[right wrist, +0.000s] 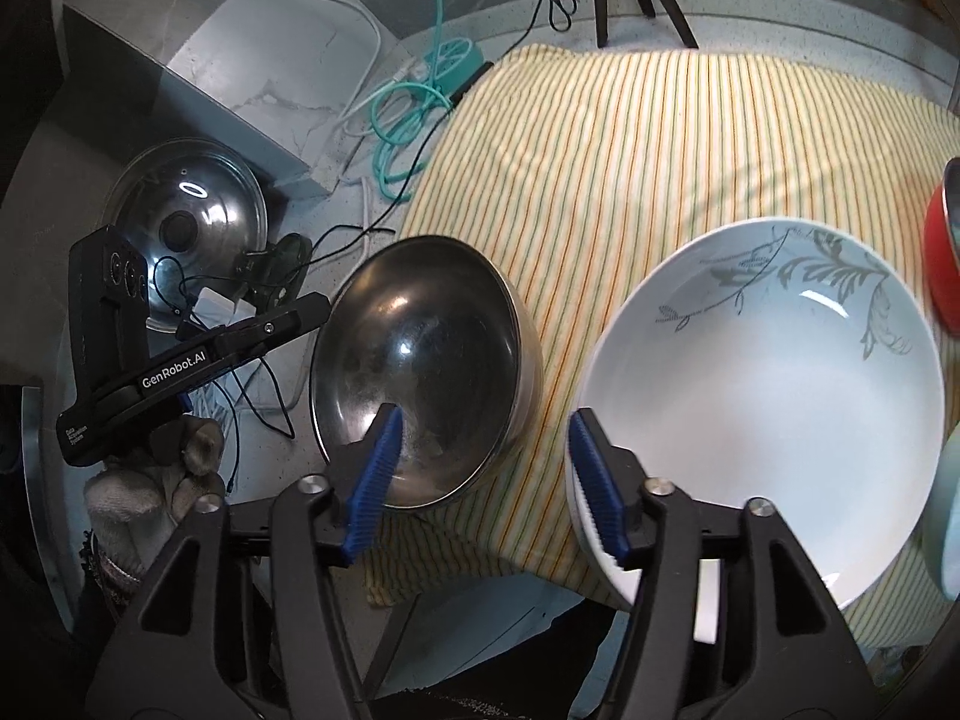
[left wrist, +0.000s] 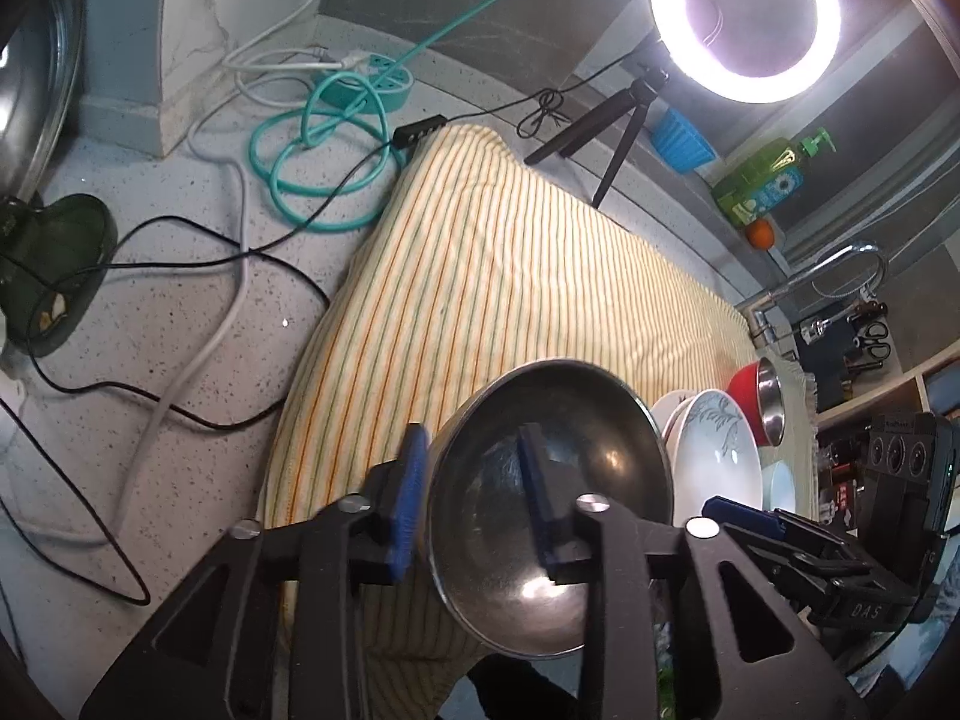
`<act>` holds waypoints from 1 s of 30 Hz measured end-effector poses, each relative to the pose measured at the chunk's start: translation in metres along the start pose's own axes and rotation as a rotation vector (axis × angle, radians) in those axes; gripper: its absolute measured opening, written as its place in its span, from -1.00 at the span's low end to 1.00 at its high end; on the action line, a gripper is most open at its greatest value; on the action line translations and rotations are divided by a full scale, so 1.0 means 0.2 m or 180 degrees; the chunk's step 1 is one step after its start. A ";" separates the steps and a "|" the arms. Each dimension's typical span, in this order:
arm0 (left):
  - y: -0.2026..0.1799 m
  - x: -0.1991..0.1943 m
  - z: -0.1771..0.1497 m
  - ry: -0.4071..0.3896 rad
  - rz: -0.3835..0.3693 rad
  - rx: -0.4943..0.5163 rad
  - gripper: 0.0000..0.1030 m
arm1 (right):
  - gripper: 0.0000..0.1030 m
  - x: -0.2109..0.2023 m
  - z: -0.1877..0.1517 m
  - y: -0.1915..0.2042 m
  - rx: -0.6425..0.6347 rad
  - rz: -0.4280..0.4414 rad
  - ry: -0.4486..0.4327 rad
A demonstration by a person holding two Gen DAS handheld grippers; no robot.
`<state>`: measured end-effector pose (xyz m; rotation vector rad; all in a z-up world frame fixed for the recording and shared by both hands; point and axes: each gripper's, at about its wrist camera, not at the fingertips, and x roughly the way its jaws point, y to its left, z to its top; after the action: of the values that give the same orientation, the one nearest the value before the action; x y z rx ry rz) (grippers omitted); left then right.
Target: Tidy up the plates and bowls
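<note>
Speckled counter with a striped cloth (left wrist: 510,276) over it. My left gripper (left wrist: 474,510) straddles the rim of the steel bowl (left wrist: 552,516) at the cloth's near edge, pads apart from the metal, released. My right gripper (right wrist: 486,480) hangs open between that bowl and the white plate (right wrist: 768,408), gripping nothing.

Red bowl (right wrist: 942,264) cut off by right edge; pale cup (right wrist: 945,516) likewise.
</note>
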<state>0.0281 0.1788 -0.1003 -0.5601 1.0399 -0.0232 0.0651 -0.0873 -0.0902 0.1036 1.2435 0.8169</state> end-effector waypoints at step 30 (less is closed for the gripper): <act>-0.87 0.17 -0.05 -0.0201 -0.0272 0.0623 -0.04 | 0.63 -0.94 -0.06 -0.83 0.0235 -0.0630 -0.0917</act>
<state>0.0790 0.0154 -0.0541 -0.4240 0.9397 -0.1798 0.1201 -0.3234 -0.0252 0.1500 0.9936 0.5622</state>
